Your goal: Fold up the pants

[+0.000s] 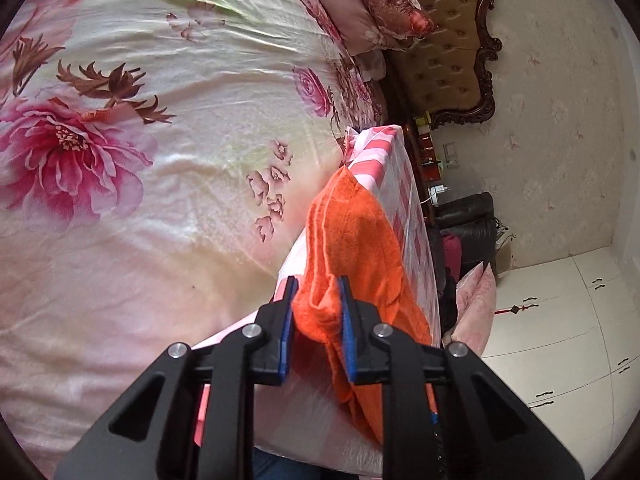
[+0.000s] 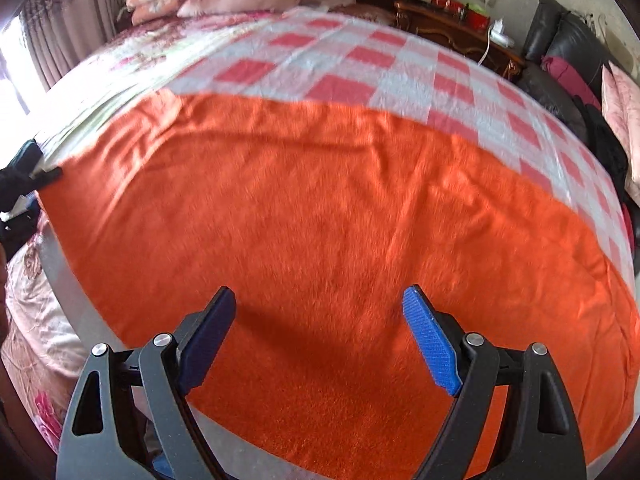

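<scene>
The orange fleece pants (image 2: pixel 320 216) lie spread flat on a pink-and-white checked cloth (image 2: pixel 360 60) on the bed. In the left wrist view my left gripper (image 1: pixel 318 292) is shut on a bunched edge of the pants (image 1: pixel 360 240), which drape away along the checked cloth (image 1: pixel 396 184). In the right wrist view my right gripper (image 2: pixel 320 304) is open and empty, hovering just above the near part of the pants. The left gripper (image 2: pixel 44 176) shows at the far left edge of the pants.
A floral bedspread (image 1: pixel 140 140) covers the bed, with pillows (image 1: pixel 360 4) by a tufted headboard (image 1: pixel 444 40). A wooden nightstand (image 2: pixel 452 24) with small items and a black leather chair (image 2: pixel 560 60) stand beside the bed. White cabinets (image 1: pixel 560 340) line the wall.
</scene>
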{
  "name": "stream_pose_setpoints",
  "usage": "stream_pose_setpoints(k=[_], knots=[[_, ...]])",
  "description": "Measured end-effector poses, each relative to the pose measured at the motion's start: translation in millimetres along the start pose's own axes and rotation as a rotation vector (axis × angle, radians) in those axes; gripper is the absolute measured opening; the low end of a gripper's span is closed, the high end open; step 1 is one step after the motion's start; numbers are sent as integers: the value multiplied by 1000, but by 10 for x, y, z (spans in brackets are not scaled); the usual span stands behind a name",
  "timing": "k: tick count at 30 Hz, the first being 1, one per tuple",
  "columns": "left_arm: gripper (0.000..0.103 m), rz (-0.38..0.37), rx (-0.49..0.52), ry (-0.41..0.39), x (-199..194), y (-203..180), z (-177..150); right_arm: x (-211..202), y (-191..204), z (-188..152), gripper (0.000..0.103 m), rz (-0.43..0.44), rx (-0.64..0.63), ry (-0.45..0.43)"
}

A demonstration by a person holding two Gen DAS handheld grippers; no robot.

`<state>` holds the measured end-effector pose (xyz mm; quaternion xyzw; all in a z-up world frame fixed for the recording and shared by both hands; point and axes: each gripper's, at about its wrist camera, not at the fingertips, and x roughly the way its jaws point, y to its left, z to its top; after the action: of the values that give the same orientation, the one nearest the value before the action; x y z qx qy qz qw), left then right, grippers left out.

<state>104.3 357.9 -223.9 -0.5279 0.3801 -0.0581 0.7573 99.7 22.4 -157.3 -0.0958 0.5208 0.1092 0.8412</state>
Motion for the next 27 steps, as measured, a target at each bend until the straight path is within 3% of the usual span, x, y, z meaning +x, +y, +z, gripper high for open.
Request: stream_pose_setpoints(k=[9, 12, 14, 17, 18, 22, 24, 27], knots=[[11, 133, 60, -22, -60, -208, -20, 16, -3, -12, 83, 13, 12, -16], [10, 132, 51, -27, -77, -218, -37, 14, -13, -3, 82, 18, 15, 0], [10, 118, 34, -26, -92, -204, -37, -34, -64, 6, 75, 28, 33, 11], [10, 67, 12, -22, -109, -187, -22, -217, -202, -33, 75, 52, 34, -32], [13, 40, -5, -16, -107, -149, -10, -239, -234, -42, 75, 43, 30, -31], [48, -3, -125, -42, -149, 114, 5, -320, -429, -164, 75, 33, 53, -22], [54, -34, -181, -43, -176, 287, -1, -333, -499, -244, 75, 33, 62, -14], [55, -87, -243, -22, -172, 505, -65, -330, -586, -357, 75, 34, 73, -2]])
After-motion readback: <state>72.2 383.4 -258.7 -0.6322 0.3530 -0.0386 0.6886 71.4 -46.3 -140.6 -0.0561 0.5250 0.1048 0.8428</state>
